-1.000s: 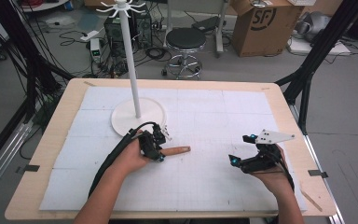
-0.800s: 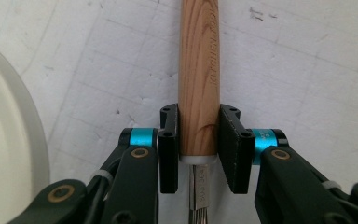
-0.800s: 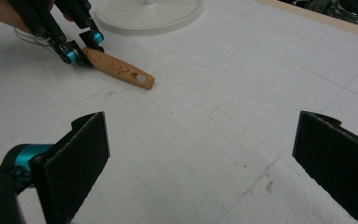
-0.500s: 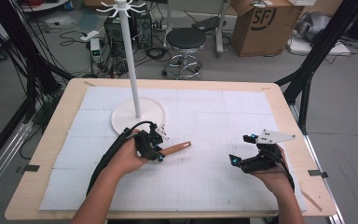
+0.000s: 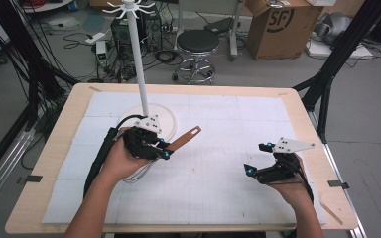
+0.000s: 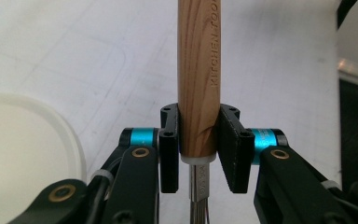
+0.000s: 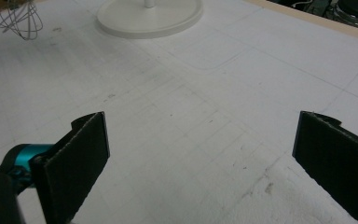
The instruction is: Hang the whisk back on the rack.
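- The right hand-held gripper (image 5: 259,159) hovers low over the white mat (image 5: 218,193) at the near right of the table (image 5: 44,198); its jaws stand wide apart with nothing but bare mat between them.
- The left hand-held gripper (image 5: 166,151) sits a little farther in, left of centre, its jaws clamped on the wooden handle (image 6: 198,70) of a whisk (image 5: 183,140).
- The pads (image 6: 230,149) press the handle just above its metal collar; the handle juts up and to the right, clear of the mat, and the wire loops (image 7: 18,18) hang at the back of the gripper.
- Just beyond the left hand stands a white rack (image 5: 138,59), with a round base (image 7: 149,18) and hooks at the top of its pole.
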The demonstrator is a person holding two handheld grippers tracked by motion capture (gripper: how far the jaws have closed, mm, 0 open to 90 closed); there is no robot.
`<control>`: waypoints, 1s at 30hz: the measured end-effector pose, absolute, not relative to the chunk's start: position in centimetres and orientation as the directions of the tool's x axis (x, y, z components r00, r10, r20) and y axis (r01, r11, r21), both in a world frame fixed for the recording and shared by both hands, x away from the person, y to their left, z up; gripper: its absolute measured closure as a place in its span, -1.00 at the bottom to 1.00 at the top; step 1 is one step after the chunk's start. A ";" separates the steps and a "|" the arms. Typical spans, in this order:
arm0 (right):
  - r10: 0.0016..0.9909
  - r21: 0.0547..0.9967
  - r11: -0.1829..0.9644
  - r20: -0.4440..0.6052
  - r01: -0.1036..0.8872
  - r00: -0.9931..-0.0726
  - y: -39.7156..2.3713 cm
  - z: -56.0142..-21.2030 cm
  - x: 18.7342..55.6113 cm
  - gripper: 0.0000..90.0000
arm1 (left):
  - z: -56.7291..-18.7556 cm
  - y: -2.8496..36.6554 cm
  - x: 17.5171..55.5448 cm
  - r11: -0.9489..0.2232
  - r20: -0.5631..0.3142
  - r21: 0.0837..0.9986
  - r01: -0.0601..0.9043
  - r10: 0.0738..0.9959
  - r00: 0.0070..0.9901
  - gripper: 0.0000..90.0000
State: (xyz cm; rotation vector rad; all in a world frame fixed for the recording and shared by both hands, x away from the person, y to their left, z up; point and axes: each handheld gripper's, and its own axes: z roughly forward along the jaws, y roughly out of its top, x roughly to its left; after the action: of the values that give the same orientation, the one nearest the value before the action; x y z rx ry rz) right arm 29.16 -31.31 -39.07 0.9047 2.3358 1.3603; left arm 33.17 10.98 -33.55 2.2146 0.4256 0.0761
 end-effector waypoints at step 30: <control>0.643 0.858 0.357 0.061 0.369 -0.764 -31.1 -39.1 29.2 -0.93 | -24.4 19.4 34.1 -0.266 -0.168 0.929 0.258 0.318 0.933 0.59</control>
State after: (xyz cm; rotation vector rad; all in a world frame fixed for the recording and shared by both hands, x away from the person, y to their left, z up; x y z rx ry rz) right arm 29.20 -31.12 -39.07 0.8991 2.3370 1.3642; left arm 34.12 19.40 -24.39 1.8606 0.4237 0.0608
